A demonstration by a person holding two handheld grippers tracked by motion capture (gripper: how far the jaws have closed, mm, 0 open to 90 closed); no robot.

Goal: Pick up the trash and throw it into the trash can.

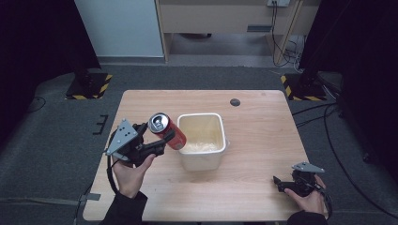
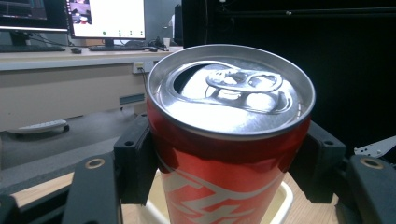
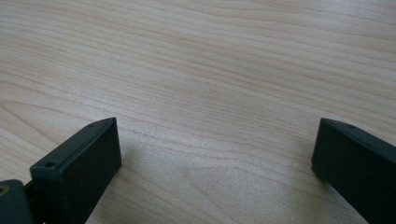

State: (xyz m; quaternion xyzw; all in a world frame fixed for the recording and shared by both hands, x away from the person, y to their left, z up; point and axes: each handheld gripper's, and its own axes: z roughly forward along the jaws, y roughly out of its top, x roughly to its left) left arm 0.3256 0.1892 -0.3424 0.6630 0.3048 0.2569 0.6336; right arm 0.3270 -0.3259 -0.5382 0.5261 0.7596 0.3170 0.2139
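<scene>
- A pale wooden surface [image 1: 263,140] stands on grey carpet in a dark-curtained room, with a desk and monitors beyond in the left gripper view.
- The red drinks can [image 1: 167,131] is held off the surface, at the left rim of the white tub [image 1: 202,161] that sits mid-surface. The can is tilted, its long axis running from the silver top at upper left down to the base at lower right, so the base leans over the tub's left wall.
- In the left gripper view the can's pull tab is lifted and the mouth looks open.
- The left hand-held gripper [image 1: 157,143] is closed on the can's body, a black jaw pressed to each side; it comes at the can from the left.
- The left hand [image 1: 131,171] grips from below, forearm rising from the near edge.
- The right hand-held gripper [image 1: 278,182] rests low at the near right corner, well apart from the tub, jaws spread wide and holding nothing.
</scene>
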